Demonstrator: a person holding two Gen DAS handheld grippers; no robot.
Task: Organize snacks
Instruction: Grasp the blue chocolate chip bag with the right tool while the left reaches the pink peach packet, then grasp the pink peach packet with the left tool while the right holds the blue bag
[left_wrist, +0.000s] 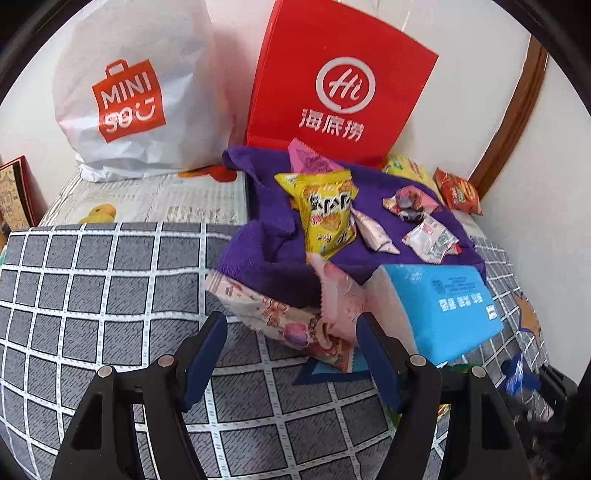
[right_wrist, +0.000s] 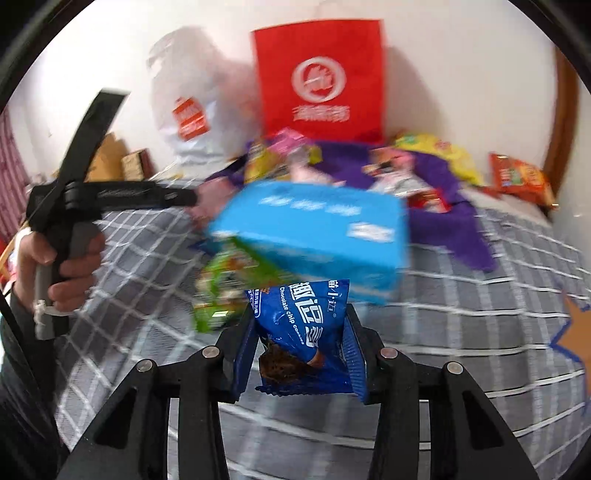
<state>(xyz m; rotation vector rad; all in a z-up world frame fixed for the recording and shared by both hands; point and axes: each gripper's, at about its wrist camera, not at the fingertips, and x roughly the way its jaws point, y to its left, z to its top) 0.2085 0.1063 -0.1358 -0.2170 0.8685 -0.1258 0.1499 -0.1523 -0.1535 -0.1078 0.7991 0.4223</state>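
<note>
Right now, far left of the right wrist view, a person's hand (right_wrist: 61, 266) grips the handle of the left gripper (right_wrist: 192, 199), its black body reaching toward mid-frame. Over in the left wrist view that left gripper (left_wrist: 291, 332) stands well open at the bottom centre, blue pads apart with nothing pressed between them. A pink printed snack packet (left_wrist: 291, 321) lies just past the fingertips, its near end poking into the gap, close to the right pad; whether it touches I cannot tell.

Upper left, a white shopping bag (left_wrist: 136, 92) leans on the wall, and to its right stands a red paper bag (left_wrist: 332, 85). Below them, mid-frame, a purple cloth (left_wrist: 273, 229) carries a yellow chip bag (left_wrist: 327, 214) and small wrapped candies (left_wrist: 428, 236). Right of the packet sits a light blue box (left_wrist: 443, 310), and an orange-red packet (left_wrist: 458, 192) lies by the wall at the right edge. All rest on a grey checked bedsheet (left_wrist: 92, 295).

Bottom centre of the right wrist view, the right gripper (right_wrist: 299, 343) is clamped on a blue chocolate chip cookie packet (right_wrist: 295, 332), both pads pressing its sides, the packet upright between the fingers. Behind it, blurred, lie a green packet (right_wrist: 221, 291) and the blue box.
</note>
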